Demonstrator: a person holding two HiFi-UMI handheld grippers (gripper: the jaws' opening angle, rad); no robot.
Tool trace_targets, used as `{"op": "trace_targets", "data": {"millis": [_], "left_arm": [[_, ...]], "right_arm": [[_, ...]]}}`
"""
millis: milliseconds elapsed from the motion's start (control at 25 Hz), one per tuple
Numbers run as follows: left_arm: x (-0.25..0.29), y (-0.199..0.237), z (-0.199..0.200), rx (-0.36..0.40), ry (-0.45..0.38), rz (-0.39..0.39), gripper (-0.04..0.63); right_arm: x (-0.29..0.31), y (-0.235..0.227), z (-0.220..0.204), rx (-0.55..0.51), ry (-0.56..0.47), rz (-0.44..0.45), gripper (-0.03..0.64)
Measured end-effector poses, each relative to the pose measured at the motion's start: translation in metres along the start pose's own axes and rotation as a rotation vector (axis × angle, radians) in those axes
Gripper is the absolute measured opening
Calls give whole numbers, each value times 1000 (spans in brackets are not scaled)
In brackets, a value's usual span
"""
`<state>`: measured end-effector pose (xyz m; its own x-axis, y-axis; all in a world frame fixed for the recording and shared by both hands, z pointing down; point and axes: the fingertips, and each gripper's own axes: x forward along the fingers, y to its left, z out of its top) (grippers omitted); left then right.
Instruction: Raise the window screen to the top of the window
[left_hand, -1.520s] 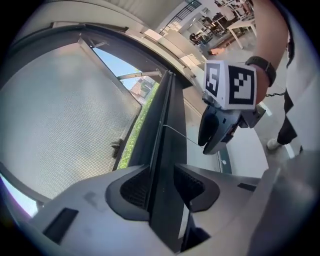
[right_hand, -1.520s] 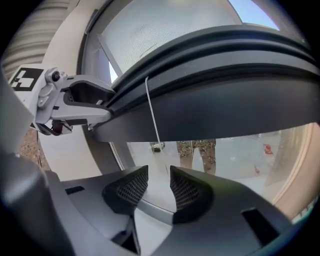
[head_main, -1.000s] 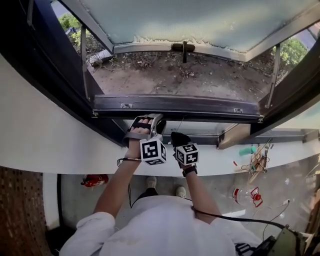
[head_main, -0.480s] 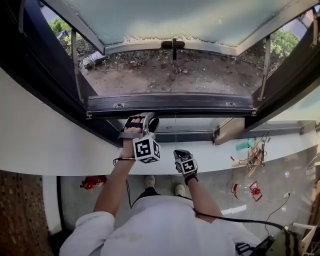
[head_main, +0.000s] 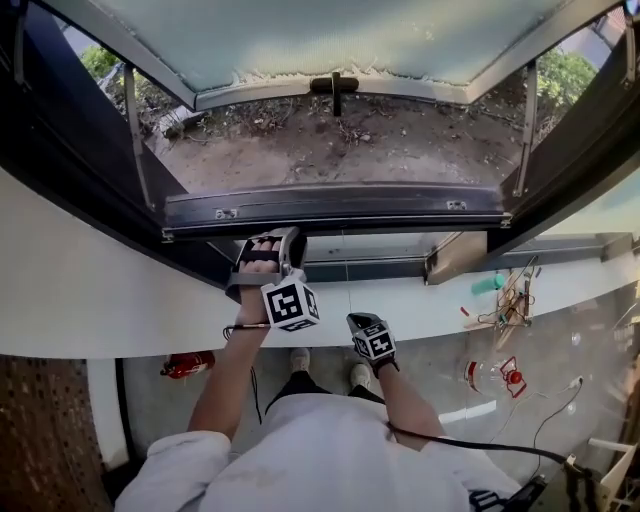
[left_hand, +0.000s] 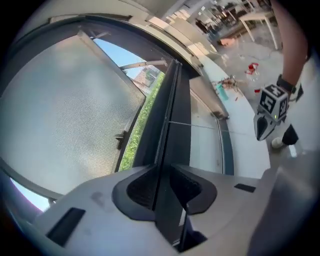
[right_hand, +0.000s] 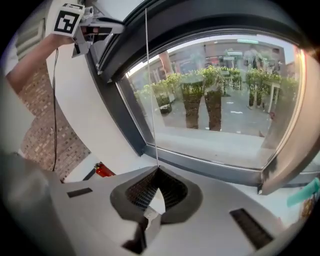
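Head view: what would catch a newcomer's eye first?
The window sash swung outward over bare soil fills the top. Below it, the left gripper is closing its jaws on the dark rail, while the lower right gripper holds a thin cord in shut jaws.

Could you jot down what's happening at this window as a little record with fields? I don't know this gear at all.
Place: a person at an open window, frosted pane swung outward
Left tongs: closing on the dark window bar, which runs between them
Right tongs: shut on a thin cord that runs upward
Relative position: right tongs lower than the left in the head view
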<state>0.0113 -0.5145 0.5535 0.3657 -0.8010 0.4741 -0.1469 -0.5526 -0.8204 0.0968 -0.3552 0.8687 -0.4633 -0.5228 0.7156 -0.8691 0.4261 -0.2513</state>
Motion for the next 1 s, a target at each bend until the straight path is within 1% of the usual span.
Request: {"op": "trace_targets", "data": {"millis": [40,80,160,240,320,440,520,640,720,840,920,1000], "left_arm": [[1,2,0,26,27,8,74],[1,3,0,38,46,13,73],[1,3,-2,40,58,29,64],[1,2,-2,17,47,42,57],[3,3,0,-15,47,32,51],[3,1,0,-11,55,32,51],[3,-1,-1,-6,52,30,51],[3,0,1,-5,46,47,51],[3,0,0,-14,38,68,51],[3,0,-1,-13,32,95,52],[2,1,1,-11,20,101,54],[-1,4,2,-25,-2,115,55]], "right_arm": [[1,1,-1,29,-5,16,3],[2,2,-1,53,-5,28,3],[5,6,-2,64,4,39,3],[8,6,-2,69,-9,43,3],[9,6,0,79,-25,48,3],[8,10,-3,48,0,42,3],[-2,9,-7,11,15,14,3],[-20,-3,-10,-32,-11,-43,3],[-26,-13,-12,-7,-30,-53,3],[-28,-20,-12,29,-26,-44,3],[-28,-18,-10,42,-26,-33,3],[-28,-11,-10,39,-31,-27,3]]}}
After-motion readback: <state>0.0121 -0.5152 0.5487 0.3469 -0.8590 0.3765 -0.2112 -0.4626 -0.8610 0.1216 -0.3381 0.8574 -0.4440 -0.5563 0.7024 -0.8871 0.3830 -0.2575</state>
